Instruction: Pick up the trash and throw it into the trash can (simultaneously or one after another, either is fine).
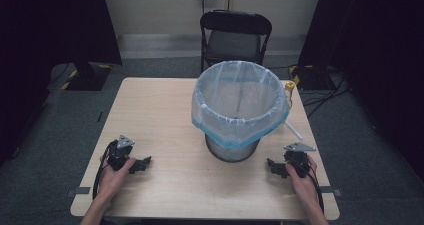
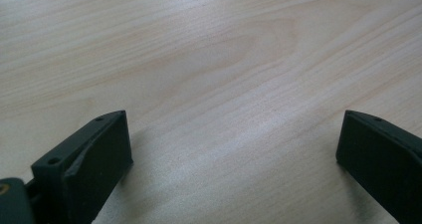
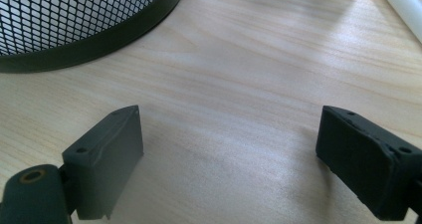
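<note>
Both tongs (image 1: 144, 164) (image 1: 272, 166) agape, empty, flanking upright lined bin (image 1: 239, 110).

Yellow-capped bottle (image 1: 289, 89) and white stick (image 1: 293, 130) partly behind bin (image 1: 239, 110).

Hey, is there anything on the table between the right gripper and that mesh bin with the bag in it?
Nothing visible does. The right gripper is open, and only bare table lies between it and the mesh bin.
</note>
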A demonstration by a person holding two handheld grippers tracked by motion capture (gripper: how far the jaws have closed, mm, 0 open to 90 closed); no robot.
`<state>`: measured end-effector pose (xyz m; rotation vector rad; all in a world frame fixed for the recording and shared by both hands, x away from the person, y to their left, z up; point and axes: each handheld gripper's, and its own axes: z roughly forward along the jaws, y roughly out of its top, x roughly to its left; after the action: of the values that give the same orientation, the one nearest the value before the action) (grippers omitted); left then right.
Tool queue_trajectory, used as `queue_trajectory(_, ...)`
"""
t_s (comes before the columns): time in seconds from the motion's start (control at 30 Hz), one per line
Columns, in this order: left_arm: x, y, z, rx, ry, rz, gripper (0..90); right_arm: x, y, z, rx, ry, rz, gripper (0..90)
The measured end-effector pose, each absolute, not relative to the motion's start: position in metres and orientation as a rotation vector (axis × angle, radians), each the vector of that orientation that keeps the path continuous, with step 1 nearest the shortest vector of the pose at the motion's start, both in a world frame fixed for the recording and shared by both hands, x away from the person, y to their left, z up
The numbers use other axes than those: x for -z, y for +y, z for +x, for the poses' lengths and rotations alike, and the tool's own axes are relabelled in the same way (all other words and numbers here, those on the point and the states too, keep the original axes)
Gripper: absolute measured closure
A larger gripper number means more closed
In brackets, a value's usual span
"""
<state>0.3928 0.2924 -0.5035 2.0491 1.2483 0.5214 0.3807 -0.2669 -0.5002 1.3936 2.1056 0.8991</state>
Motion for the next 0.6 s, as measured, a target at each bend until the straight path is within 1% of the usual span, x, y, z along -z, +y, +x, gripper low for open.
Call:
queue_trajectory(0.23,0.5036,0.2924,0.3929,-0.521,1.248,2.049,0.3,0.5002,-0.2668,0.3807,-0.899,2.106,1.394,10.4)
queue_trajectory(0.43,0.5036,0.2925,0.3929,-0.521,1.248,2.049,0.3,0.4991,-0.2662,0.3797,-0.895,2.107,1.392,13.0)
queue_trajectory(0.6,0.5034,0.2923,0.3924,-0.528,1.255,2.049,0.3,0.4969,-0.2685,0.3795,-0.893,2.091,1.402,19.8)
